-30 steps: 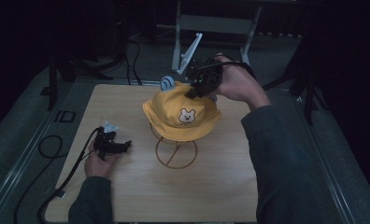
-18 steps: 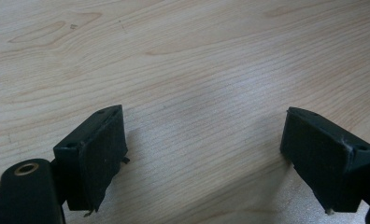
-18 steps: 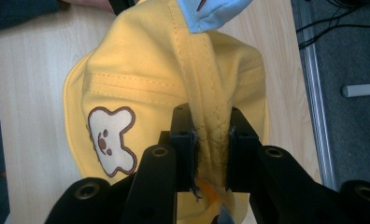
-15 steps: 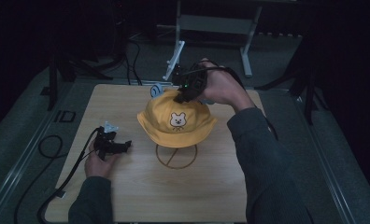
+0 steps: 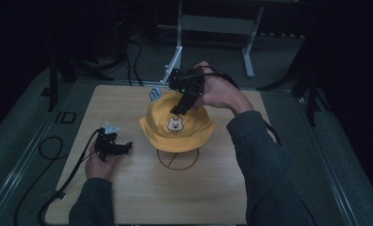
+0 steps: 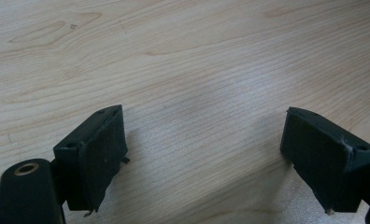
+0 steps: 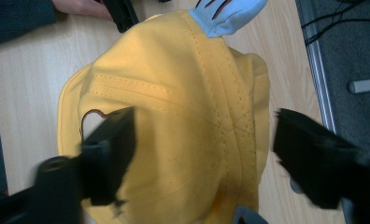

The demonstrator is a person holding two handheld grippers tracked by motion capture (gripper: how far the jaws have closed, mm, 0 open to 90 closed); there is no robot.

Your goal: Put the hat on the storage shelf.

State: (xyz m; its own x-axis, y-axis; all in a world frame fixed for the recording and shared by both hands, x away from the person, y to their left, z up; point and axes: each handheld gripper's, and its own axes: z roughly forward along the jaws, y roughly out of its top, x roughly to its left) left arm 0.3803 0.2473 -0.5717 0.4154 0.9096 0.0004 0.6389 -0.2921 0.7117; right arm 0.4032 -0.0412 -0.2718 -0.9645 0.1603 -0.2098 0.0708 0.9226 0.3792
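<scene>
Left tongs (image 5: 113, 147): rest low on the counter (image 5: 128, 188) at its left side, held in the person's left hand (image 5: 97, 165); in the left gripper view the 2 black pads (image 6: 101, 154) stand wide apart with bare wood grain between them, holding nothing.

Hat (image 5: 177, 127): sits at the middle of the counter on a thin wire stand (image 5: 177, 159), whose round base ring shows under the brim; brim level, crown up, bear face toward the person.

Right tongs (image 5: 183, 101): over the hat's crown from the far side, held in the person's right hand (image 5: 220, 92); the jaws have just been opening and now stand apart, straddling the crown in the right gripper view without pinching it.

Step in hand: it looks like the release of the hat onto the stand.

Next move: probably lifting the right tongs straight clear so the cloth is not dragged off.

Materials: soft yellow cotton with stitched seams (image 7: 220, 93), 2 pale blue ear flaps (image 5: 155, 93), printed bear patch (image 5: 175, 125); pale matte wood counter; hard black tongs.
</scene>
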